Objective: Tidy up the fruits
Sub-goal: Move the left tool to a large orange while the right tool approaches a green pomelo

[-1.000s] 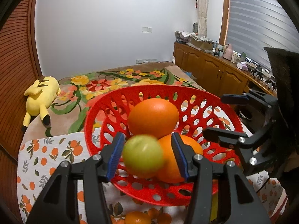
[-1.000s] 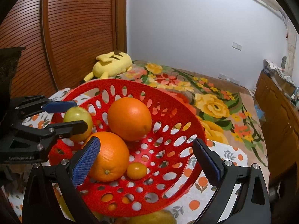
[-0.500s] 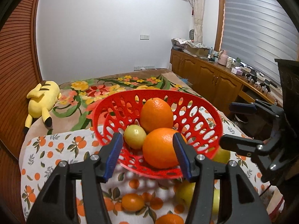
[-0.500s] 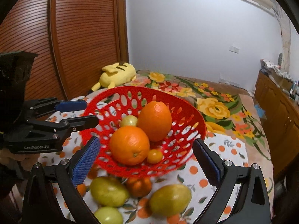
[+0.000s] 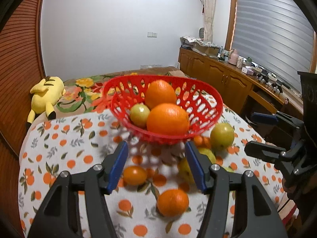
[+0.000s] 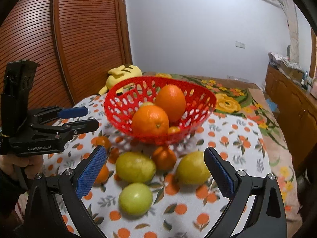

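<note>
A red basket stands on the orange-print tablecloth. It holds two large oranges, a green fruit and a small orange. Loose on the cloth in front lie yellow-green fruits and small oranges. My left gripper is open and empty, back from the basket. My right gripper is open and empty above the loose fruits.
A yellow plush toy lies on the floral bed behind the table. A wooden sideboard with clutter runs along the right wall. A slatted wooden door stands at the left.
My left gripper let go of the green fruit, which now lies in the basket. Both grippers have drawn back from the basket, and the loose fruits on the cloth have come into view.
</note>
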Available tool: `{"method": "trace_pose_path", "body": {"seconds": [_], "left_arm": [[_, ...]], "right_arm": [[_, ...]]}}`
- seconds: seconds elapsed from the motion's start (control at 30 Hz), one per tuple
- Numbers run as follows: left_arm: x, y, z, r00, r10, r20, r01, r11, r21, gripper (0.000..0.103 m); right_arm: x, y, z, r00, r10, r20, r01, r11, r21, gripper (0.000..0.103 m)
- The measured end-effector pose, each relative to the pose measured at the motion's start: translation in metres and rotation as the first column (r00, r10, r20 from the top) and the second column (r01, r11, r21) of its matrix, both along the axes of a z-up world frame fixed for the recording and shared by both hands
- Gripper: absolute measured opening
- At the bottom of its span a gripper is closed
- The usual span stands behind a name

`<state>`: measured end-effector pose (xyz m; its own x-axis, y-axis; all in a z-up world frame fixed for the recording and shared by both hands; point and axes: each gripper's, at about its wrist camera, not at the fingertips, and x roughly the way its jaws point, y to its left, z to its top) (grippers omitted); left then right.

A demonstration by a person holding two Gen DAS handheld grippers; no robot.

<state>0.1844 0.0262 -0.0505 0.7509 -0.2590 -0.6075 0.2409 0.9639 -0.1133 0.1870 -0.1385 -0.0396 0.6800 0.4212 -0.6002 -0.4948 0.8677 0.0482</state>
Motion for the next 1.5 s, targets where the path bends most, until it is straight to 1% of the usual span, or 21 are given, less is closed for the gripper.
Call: {"method": "trace_pose_path", "body": {"seconds": [0.13, 0.27, 0.5, 0.7, 1.17, 1.4, 1.5], "left_arm": [[-0.011, -0.001, -0.015, 0.999, 0.000, -0.033, 0.000, 1.000, 0.004, 0.060], [-0.016, -0.001, -0.030, 0.998, 0.001, -0.068, -0.002, 1.000, -0.010, 0.060], [-0.021, -0.008, -0.050, 0.993, -0.015, -0.113, 0.012, 1.000, -0.028, 0.060], [-0.021, -0.014, -0.057, 0.991, -0.028, -0.133, 0.024, 0.999, -0.030, 0.060], [-0.020, -0.016, -0.074, 0.984, -0.033, -0.176, 0.030, 0.999, -0.023, 0.060], [-0.018, -0.017, -0.077, 0.980, -0.035, -0.194, 0.032, 0.999, -0.017, 0.060], [-0.017, -0.018, -0.078, 0.979, -0.046, -0.196, 0.043, 0.999, -0.020, 0.054]], "right_arm": [[-0.009, -0.003, -0.008, 1.000, -0.010, -0.015, 0.011, 1.000, 0.011, 0.101], [-0.013, -0.004, -0.017, 0.999, -0.016, -0.038, 0.018, 0.999, 0.027, 0.100], [-0.012, 0.000, -0.036, 0.996, -0.014, -0.085, 0.016, 1.000, 0.025, 0.095], [-0.013, 0.004, -0.045, 0.995, -0.011, -0.102, 0.013, 1.000, 0.020, 0.092], [-0.018, 0.008, -0.062, 0.990, -0.006, -0.143, 0.011, 0.999, 0.032, 0.089], [-0.017, 0.006, -0.067, 0.988, -0.008, -0.154, 0.013, 0.999, 0.034, 0.083], [-0.016, 0.008, -0.068, 0.987, -0.002, -0.160, 0.008, 0.999, 0.036, 0.079]]}}
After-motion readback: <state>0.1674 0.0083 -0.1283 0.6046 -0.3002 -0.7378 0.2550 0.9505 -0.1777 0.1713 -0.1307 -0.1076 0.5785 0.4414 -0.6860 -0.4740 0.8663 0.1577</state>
